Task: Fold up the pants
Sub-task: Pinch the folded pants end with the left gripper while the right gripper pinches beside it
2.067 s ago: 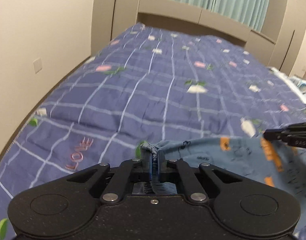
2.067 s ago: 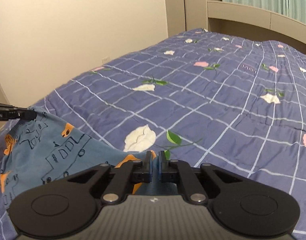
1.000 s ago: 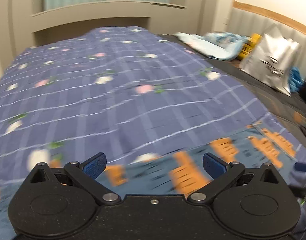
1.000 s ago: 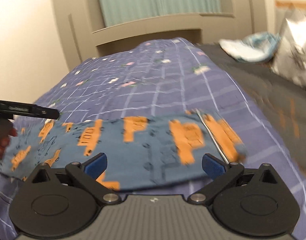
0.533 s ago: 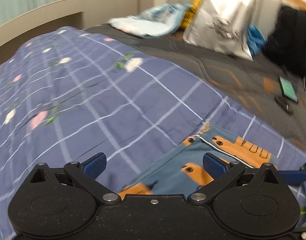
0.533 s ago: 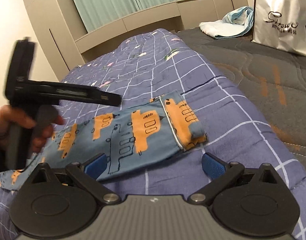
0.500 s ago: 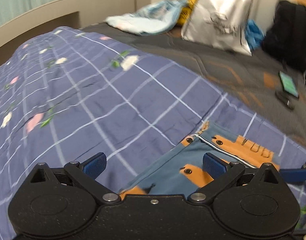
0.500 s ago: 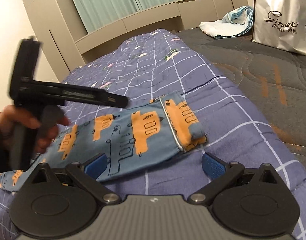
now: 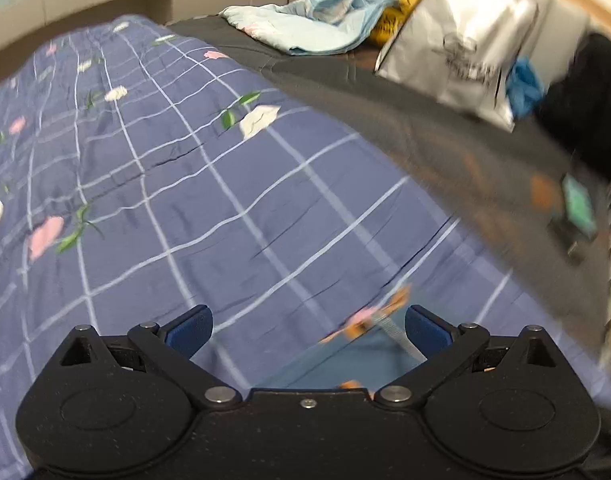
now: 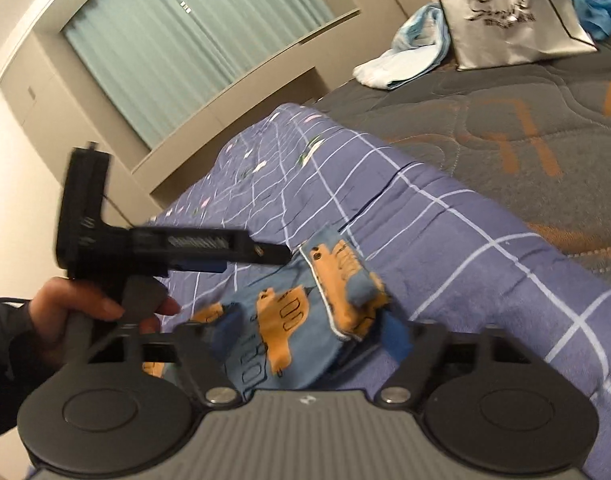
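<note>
The blue pants (image 10: 301, 320) with orange prints lie flat on the purple checked quilt (image 10: 445, 240); their white-piped waistband end (image 10: 345, 276) is rumpled. My right gripper (image 10: 311, 330) is open, low over that end, one finger on each side of the cloth. My left gripper (image 9: 308, 326) is open; a corner of the pants (image 9: 361, 352) shows between its fingers. In the right wrist view the left gripper (image 10: 261, 254) hovers just above the pants' far edge, held by a hand.
A dark grey quilted cover (image 10: 505, 128) lies right of the purple quilt. A silver paper bag (image 9: 465, 52), light blue clothes (image 9: 305, 28) and a black bag (image 9: 585, 80) sit at the headboard. A phone (image 9: 579, 204) lies on the grey cover.
Both grippers have dropped closer to the pants' waistband end. My right gripper now straddles the cloth, and my left has swung further right and nearer.
</note>
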Tool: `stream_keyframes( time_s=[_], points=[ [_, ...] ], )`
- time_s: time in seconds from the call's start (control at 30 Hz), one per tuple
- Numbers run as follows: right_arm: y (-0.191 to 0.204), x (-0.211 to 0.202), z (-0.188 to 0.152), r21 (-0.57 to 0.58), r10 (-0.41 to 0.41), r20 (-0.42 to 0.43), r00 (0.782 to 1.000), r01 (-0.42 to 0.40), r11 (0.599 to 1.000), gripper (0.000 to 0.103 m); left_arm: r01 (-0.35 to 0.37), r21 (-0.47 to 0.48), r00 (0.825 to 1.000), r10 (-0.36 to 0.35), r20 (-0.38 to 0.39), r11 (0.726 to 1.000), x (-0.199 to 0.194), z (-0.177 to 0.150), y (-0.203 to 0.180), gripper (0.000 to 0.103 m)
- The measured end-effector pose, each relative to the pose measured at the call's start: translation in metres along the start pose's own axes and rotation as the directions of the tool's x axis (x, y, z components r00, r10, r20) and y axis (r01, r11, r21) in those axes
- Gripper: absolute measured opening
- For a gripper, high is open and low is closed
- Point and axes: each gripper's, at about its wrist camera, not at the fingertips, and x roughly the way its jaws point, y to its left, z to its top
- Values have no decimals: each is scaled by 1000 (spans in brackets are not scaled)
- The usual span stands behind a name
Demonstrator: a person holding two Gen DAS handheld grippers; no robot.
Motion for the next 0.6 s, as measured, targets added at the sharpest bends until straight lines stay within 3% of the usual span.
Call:
stream_keyframes(
  time_s=[0.1,0.2,0.27,0.4,0.47,0.6],
  points=[
    [10,-1,-2,-89,-68,19,998,69,994,36,106,-103,994,-108,-13,989,-8,9,-2,102],
    [36,-3,-8,-277,-134,61,989,146,950,27,183,-171,981,-191,-36,968,-12,15,-6,102],
    [57,-3,-15,-415,-159,99,982,186,891,23,192,-184,976,-207,-65,964,-12,19,-12,102],
    [93,0,-35,-636,-189,155,970,244,732,18,163,-149,974,-183,-136,975,-7,23,-27,98],
    [106,2,-45,-716,-191,175,966,258,649,17,129,-124,973,-150,-176,984,-4,22,-30,88],
    [122,7,-60,-794,-195,198,961,274,543,16,78,-100,969,-99,-226,992,-1,15,-31,70]
  ],
)
